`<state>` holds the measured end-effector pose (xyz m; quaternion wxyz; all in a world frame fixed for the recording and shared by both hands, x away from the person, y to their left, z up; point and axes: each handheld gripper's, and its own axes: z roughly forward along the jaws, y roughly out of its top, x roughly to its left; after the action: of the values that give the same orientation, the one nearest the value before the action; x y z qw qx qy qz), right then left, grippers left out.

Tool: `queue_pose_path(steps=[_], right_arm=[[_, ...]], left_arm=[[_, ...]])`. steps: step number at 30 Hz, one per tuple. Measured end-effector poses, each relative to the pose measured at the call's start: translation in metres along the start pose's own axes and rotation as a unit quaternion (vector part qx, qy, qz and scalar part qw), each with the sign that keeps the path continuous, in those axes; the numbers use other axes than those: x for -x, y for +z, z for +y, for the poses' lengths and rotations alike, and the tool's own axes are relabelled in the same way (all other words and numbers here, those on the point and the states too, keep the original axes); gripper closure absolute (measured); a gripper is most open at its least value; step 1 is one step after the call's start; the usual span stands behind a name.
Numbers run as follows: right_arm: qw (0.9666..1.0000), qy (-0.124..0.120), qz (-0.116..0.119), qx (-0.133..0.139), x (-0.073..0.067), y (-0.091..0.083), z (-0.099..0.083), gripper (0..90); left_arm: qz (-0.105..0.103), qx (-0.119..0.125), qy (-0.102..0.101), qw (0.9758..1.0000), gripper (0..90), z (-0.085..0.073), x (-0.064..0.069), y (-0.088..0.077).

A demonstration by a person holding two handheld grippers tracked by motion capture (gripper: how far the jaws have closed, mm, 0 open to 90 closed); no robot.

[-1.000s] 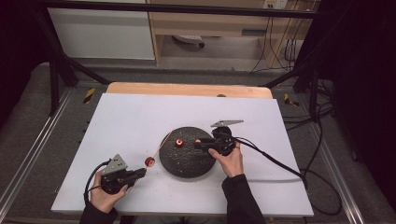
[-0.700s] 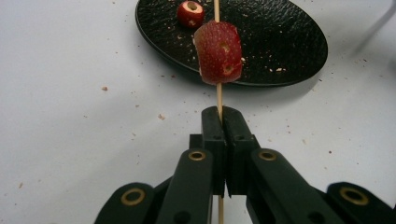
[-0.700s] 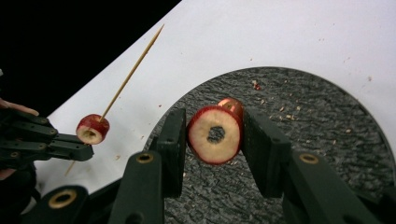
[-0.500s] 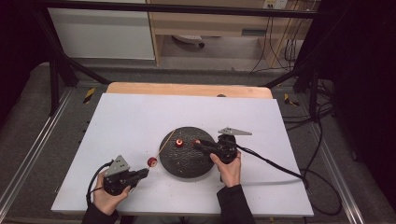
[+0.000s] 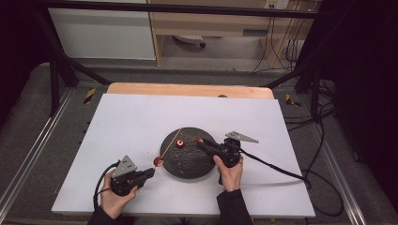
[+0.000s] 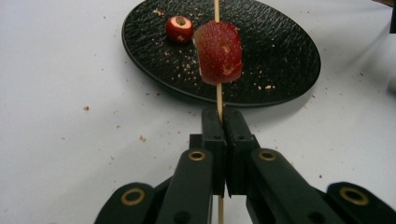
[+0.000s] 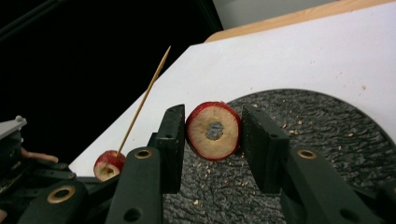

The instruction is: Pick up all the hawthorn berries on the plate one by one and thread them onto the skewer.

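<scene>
So the biggest thing here is the white surface (image 5: pixel 141 122), with a strip of bare wood along its far edge. Sitting near the middle of it is a round black textured plate (image 5: pixel 187 161), and it's sprinkled with pale crumbs all over.

Left claw (image 5: pixel 151 172) is low on the surface just off the plate's near-left rim. In the left gripper view its two black jaws are pressed tight together on a thin wooden skewer (image 6: pixel 217 100), so it's pinching the stick right near its lower end. The skewer slants up and away over the plate, pointy end free in the air. One red fruit slice (image 6: pixel 219 52) is already threaded on it, sitting a little way above the jaws, speckled skin facing the camera, and from the high view it hangs right at the plate's left edge.

Right claw (image 5: pixel 199 142) comes in from the right side over the plate, held in the person's hand. It's closed on a second fruit ring (image 7: pixel 214 130): red skin around the rim, pale flesh, a hole cored through the middle, and both pads are squeezing its sides. That ring is up off the plate, well apart from the skewer tip as far as I can tell.

Smallest bit: a third cored piece (image 6: pixel 179 28) just lying on the plate toward its far-left part, hole pointing up, nothing touching it.
</scene>
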<state>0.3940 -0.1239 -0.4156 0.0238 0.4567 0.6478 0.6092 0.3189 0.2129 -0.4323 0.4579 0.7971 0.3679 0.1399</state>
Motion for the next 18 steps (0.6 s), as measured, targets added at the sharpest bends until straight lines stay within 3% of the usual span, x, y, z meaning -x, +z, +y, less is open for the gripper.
queue_pose_path(steps=[12,18], right_arm=[[0.9968,0.025,0.01,0.075,-0.003,-0.005,0.013,61.7],[0.9936,0.031,0.005,0.109,-0.001,-0.006,0.021,61.7]], left_arm=[[0.008,0.021,-0.016,0.9996,88.3,0.011,0.007,0.006],[0.008,0.03,-0.009,0.9995,88.3,0.019,0.014,0.011]])
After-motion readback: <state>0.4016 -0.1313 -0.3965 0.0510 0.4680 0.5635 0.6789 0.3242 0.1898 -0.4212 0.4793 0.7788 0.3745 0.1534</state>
